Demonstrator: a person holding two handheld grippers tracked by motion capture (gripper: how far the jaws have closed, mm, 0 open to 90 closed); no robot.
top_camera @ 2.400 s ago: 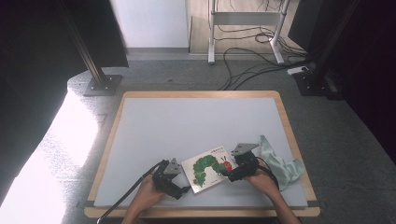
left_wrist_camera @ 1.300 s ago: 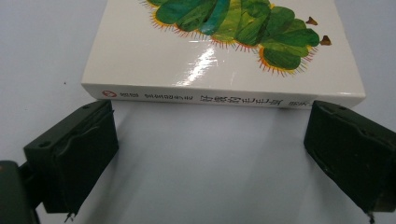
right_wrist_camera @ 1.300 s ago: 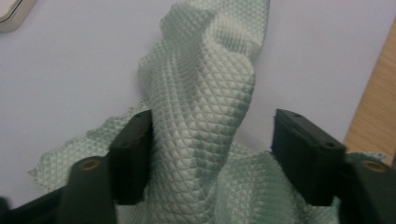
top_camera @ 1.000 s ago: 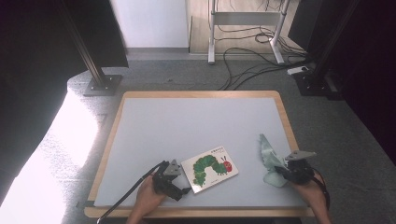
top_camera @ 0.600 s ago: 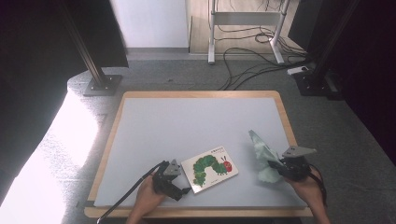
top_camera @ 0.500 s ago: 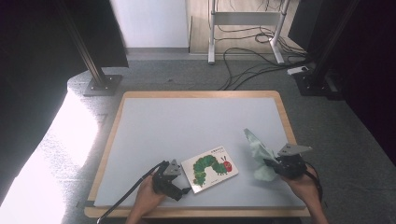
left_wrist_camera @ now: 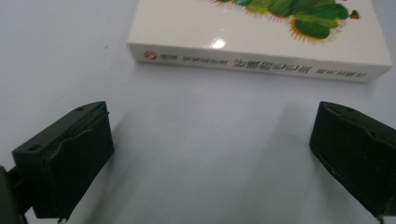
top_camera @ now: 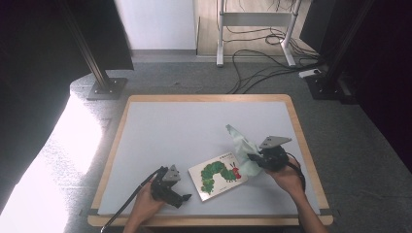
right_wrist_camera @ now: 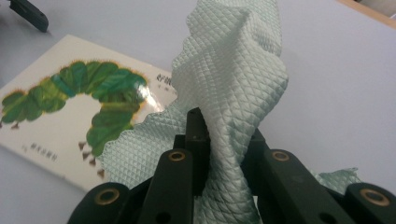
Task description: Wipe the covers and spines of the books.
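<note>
A white picture book (top_camera: pixel 218 174) with a green caterpillar on its cover lies flat near the table's front edge. My right gripper (top_camera: pixel 253 158) is shut on a pale green waffle-weave cloth (top_camera: pixel 242 141), lifted off the table at the book's right end; the cloth (right_wrist_camera: pixel 233 79) bunches up between the jaws and drapes toward the book (right_wrist_camera: pixel 70 107). My left gripper (top_camera: pixel 183 199) rests low on the table just left of the book, jaws open and nothing between them. In the left gripper view the book's spine (left_wrist_camera: pixel 261 63) lies a short way ahead of the open jaws (left_wrist_camera: pixel 212 158).
The grey mat (top_camera: pixel 194 131) has a wooden rim (top_camera: pixel 209 97). Beyond the table stand a black post base (top_camera: pixel 107 87), a white frame (top_camera: pixel 252 29) and cables on the floor (top_camera: pixel 262 73).
My right gripper has carried the cloth up off the table and leftward, from the right edge to the book's right end. The left gripper and the book have stayed put.
</note>
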